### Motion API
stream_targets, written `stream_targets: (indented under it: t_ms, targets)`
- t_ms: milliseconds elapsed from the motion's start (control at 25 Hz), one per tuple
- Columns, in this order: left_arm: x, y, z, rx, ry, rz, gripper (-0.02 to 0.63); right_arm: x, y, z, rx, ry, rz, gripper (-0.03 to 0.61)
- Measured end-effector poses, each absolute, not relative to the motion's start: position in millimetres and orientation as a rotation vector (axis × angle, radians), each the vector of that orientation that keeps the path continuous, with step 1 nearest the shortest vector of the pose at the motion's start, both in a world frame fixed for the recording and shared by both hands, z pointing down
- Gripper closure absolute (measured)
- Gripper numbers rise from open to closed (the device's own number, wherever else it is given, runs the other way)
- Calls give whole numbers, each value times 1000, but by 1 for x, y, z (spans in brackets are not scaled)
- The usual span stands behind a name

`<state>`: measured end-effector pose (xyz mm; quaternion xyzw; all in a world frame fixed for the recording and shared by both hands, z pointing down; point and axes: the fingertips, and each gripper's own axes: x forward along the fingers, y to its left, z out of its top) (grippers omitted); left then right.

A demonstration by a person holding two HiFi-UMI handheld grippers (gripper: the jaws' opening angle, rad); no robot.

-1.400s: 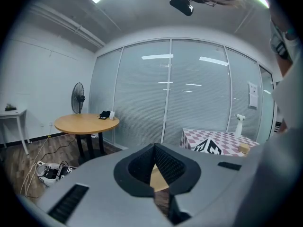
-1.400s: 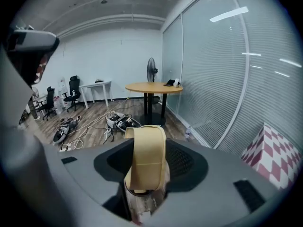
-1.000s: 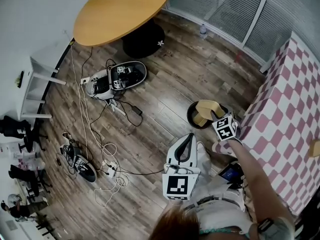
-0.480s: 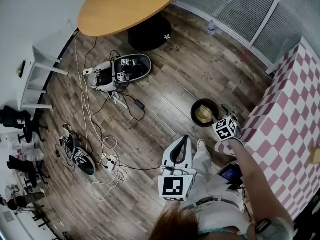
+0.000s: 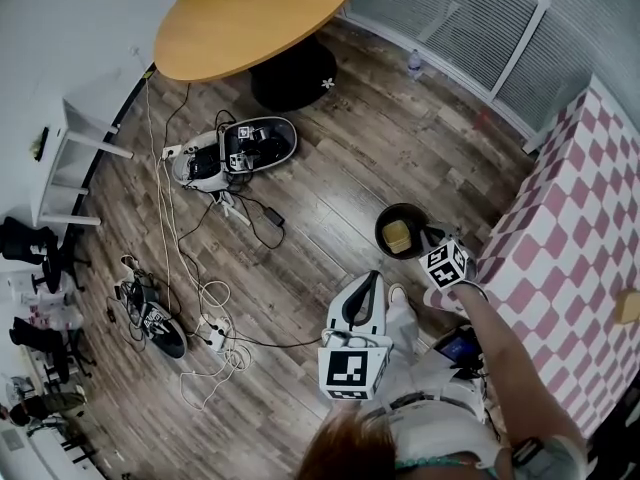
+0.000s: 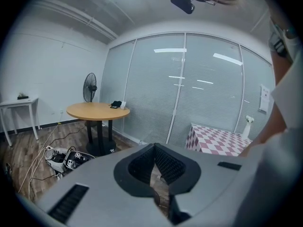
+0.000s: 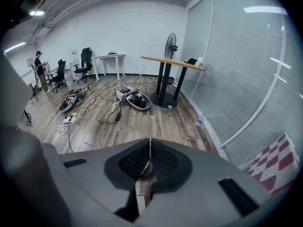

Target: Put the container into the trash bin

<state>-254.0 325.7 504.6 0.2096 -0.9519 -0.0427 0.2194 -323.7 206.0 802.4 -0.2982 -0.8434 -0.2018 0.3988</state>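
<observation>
The container [image 5: 398,235] lies in the bin [image 5: 381,232], the right gripper's [image 7: 150,143] fingers closing empty above it, the left gripper's [image 6: 153,145] fingers pressed together.

The head view looks steeply down from above the person onto the floor [image 5: 340,158]. The left gripper view faces almost level toward the round table [image 6: 97,111] and blinds [image 6: 151,89]. The right gripper view tilts down across the floor. All three share that table.
</observation>
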Motion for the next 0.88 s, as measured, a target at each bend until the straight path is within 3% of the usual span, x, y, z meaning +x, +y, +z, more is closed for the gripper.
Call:
stream_targets:
  t_ms: [440,880]
  targets:
    - [-253,320,505,606,-2627,-67,601,-305,226,770,-922,-2102,-398,584]
    - [-248,301,494,654,-2635,-55,601,-293,249,652,-1133,-2290,-249,584]
